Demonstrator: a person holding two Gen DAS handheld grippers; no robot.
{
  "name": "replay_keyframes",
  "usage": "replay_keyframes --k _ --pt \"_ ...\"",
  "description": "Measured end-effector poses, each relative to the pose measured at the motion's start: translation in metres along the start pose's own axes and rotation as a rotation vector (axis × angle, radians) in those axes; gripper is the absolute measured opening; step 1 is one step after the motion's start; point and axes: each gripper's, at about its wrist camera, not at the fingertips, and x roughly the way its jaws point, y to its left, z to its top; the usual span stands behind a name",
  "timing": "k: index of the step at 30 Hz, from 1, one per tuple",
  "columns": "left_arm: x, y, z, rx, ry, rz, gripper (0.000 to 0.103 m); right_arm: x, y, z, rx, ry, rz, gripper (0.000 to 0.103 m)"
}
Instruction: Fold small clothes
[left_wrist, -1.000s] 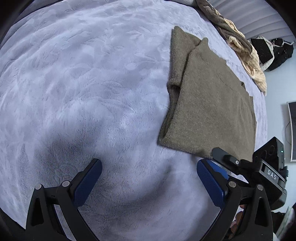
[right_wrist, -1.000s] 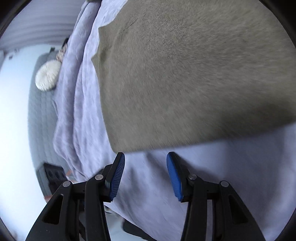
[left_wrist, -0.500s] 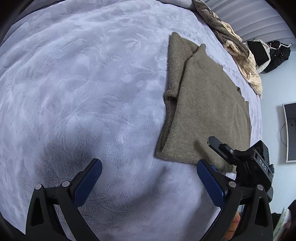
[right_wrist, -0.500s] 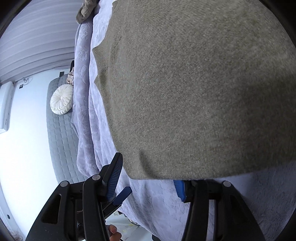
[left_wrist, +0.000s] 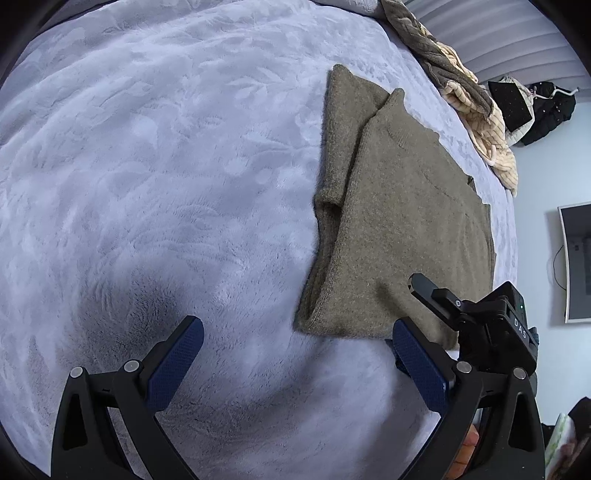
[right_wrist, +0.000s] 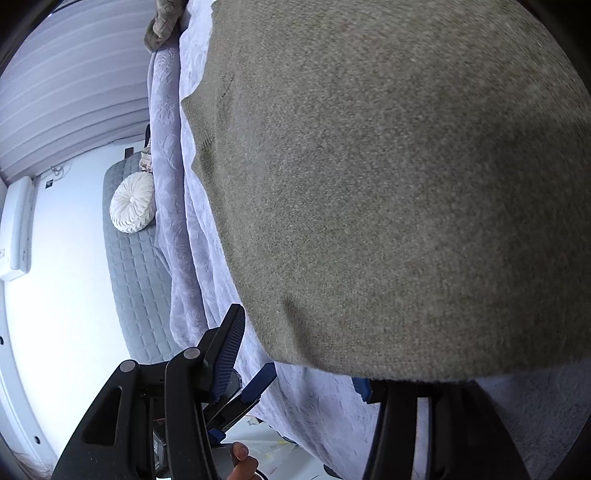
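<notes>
The right gripper (right_wrist: 299, 354) straddles the olive sweater's (left_wrist: 406, 229) hem, unclamped; the left gripper (left_wrist: 295, 354) hovers agape over the blanket (left_wrist: 166, 166).

Your L cam looks steeply down from above the bed (left_wrist: 147, 184); R cam sits low, close (both share the sweater (left_wrist: 413, 229))

"DAS" — on right claw (left_wrist: 424, 291).
</notes>
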Motion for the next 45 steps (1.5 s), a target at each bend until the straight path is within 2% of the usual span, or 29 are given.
replay_keyframes --k 2,3,6,10,12,17,18,20,24,29,32,33,35,36,37,39,45 --pt "-0.001 0.002 0.004 -0.012 -0.004 -0.019 0.102 -0.001 -0.001 0.001 0.007 -0.002 -0.006 0.036" --pt "-0.001 0.002 0.006 -0.016 -0.005 -0.021 0.102 -0.001 0.001 0.001 0.004 -0.001 -0.005 0.01" --pt "-0.003 0.003 0.013 -0.033 -0.016 -0.049 0.102 -0.002 0.007 0.003 -0.023 0.006 0.026 0.009" --pt "0.002 0.006 0.029 -0.118 0.018 -0.245 0.102 -0.012 0.031 0.004 -0.122 0.002 0.059 0.009" --pt "0.009 0.004 0.043 -0.123 0.033 -0.324 0.102 -0.018 0.045 0.006 -0.179 -0.002 0.055 0.009" --pt "0.039 -0.009 0.087 -0.134 0.075 -0.465 0.102 -0.028 0.072 0.01 -0.271 -0.01 0.051 0.009" --pt "0.046 -0.012 0.096 -0.106 0.121 -0.508 0.102 -0.028 0.075 0.011 -0.278 -0.01 0.05 0.009" --pt "0.06 -0.019 0.109 -0.109 0.151 -0.53 0.102 -0.028 0.077 0.012 -0.285 -0.006 0.051 0.009" --pt "0.066 -0.049 0.124 -0.043 0.141 -0.508 0.102 -0.03 0.071 0.01 -0.3 0.009 0.042 0.009" --pt "0.06 -0.103 0.118 0.19 0.1 -0.369 0.101 -0.026 0.063 0.005 -0.31 0.041 0.017 0.009" --pt "0.076 -0.11 0.114 0.241 0.132 -0.228 0.085 -0.023 0.061 0.002 -0.332 0.08 -0.045 0.009" --pt "0.081 -0.108 0.113 0.237 0.146 -0.188 0.081 -0.023 0.06 0.002 -0.335 0.093 -0.069 0.013" --pt "0.088 -0.102 0.11 0.238 0.161 -0.127 0.066 -0.025 0.058 0.001 -0.35 0.123 -0.155 0.015" --pt "0.089 -0.1 0.109 0.242 0.16 -0.105 0.064 -0.028 0.058 0.0 -0.368 0.14 -0.211 0.02" --pt "0.089 -0.099 0.107 0.247 0.153 -0.095 0.063 -0.032 0.058 -0.001 -0.379 0.147 -0.246 0.037" --pt "0.088 -0.103 0.105 0.264 0.142 -0.074 0.063 -0.047 0.059 -0.004 -0.41 0.145 -0.289 0.059" --pt "0.091 -0.118 0.096 0.338 0.124 0.027 0.063 -0.093 0.071 0.006 -0.481 0.059 -0.38 0.058"
